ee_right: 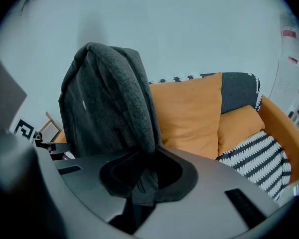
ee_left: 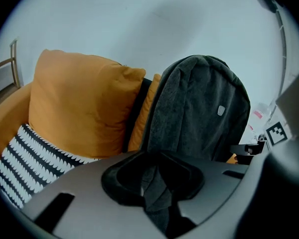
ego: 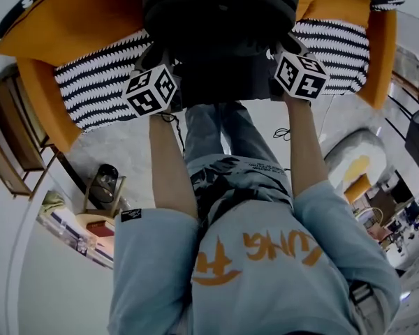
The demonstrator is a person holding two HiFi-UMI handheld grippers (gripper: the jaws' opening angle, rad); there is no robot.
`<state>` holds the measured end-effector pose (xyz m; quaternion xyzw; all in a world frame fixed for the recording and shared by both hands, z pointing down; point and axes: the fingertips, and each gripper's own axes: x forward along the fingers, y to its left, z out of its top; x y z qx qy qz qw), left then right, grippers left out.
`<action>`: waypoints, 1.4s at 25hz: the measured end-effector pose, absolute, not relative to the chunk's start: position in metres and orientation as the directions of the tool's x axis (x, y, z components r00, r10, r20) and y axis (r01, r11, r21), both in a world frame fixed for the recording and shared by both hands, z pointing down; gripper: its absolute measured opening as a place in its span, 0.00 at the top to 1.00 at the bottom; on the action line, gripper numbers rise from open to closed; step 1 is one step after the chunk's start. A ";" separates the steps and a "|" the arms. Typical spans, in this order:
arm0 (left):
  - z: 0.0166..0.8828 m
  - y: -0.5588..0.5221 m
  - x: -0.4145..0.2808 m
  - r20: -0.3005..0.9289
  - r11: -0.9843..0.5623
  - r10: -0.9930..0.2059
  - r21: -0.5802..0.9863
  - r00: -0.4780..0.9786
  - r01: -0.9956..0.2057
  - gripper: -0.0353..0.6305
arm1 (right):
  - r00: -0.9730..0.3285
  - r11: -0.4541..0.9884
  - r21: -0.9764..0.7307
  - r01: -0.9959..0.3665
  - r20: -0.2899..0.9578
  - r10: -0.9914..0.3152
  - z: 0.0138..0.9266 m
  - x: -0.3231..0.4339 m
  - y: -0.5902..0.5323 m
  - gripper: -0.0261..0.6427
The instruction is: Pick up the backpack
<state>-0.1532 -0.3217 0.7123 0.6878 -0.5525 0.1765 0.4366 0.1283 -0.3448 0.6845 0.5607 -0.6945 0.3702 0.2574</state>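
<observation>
The dark grey backpack [ego: 220, 19] stands upright on the orange sofa [ego: 56, 96], between my two grippers. In the left gripper view the backpack [ee_left: 199, 108] rises ahead of an orange cushion [ee_left: 79, 108], and my left gripper [ee_left: 157, 183] is shut on a fold of its grey fabric. In the right gripper view the backpack [ee_right: 109, 103] leans beside another orange cushion [ee_right: 189, 113], and my right gripper [ee_right: 142, 180] pinches its edge fabric. Seen from the head view, my left gripper [ego: 162, 58] and right gripper [ego: 288, 51] grip its lower corners, fingertips hidden by the bag.
A black-and-white striped cover [ego: 101, 82] lies over the sofa seat. A wooden chair frame [ego: 10, 152] stands at the left, and a small stand with a dark cup [ego: 106, 181] is near my left arm. A cable [ego: 283, 132] lies on the floor.
</observation>
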 end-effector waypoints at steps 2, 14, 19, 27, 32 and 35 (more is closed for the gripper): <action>0.698 -0.317 -0.152 0.716 -0.014 -0.624 0.389 0.312 -0.921 0.81 | -0.242 0.104 -0.225 -0.969 0.764 -0.599 0.673 0.130 -0.338 0.89; 0.621 -0.268 -0.126 0.663 -0.052 -0.702 0.319 0.262 -0.946 0.83 | -0.234 0.154 -0.177 -0.972 0.702 -0.672 0.608 0.155 -0.301 0.90; 0.576 -0.255 -0.108 0.618 -0.047 -0.752 0.297 0.229 -0.954 0.83 | -0.209 0.175 -0.116 -0.978 0.650 -0.731 0.561 0.173 -0.287 0.90; 0.507 -0.245 -0.092 0.533 -0.067 -0.824 0.241 0.190 -0.968 0.83 | -0.193 0.165 -0.101 -0.981 0.557 -0.808 0.498 0.188 -0.277 0.90; 0.454 -0.237 -0.090 0.462 -0.092 -0.870 0.196 0.175 -0.976 0.84 | -0.215 0.190 -0.102 -0.977 0.489 -0.845 0.451 0.190 -0.268 0.90; 0.428 -0.231 -0.085 0.423 -0.093 -0.891 0.181 0.163 -0.979 0.84 | -0.230 0.208 -0.100 -0.973 0.452 -0.862 0.428 0.195 -0.265 0.90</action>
